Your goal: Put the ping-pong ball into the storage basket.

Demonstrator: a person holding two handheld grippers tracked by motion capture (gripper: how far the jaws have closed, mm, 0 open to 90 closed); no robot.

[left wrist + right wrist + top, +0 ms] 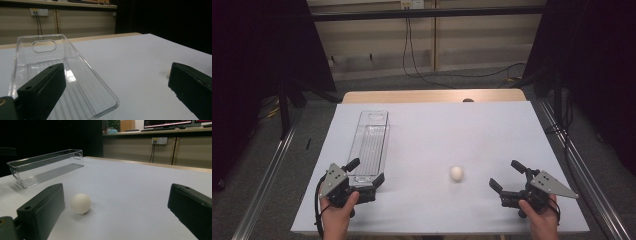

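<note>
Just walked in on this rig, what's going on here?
A person holds a two-jaw gripper in each hand at a white table. The left gripper is open at the near end of a clear plastic bin, one jaw over the bin, without pinching the wall. The right gripper is open too, aimed at a small white ball lying on the table just ahead of it, not touching. Nothing is held yet.

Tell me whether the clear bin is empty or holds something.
Empty. The bin shows only its ribbed floor through clear walls; the egg sits outside on the table.
</note>
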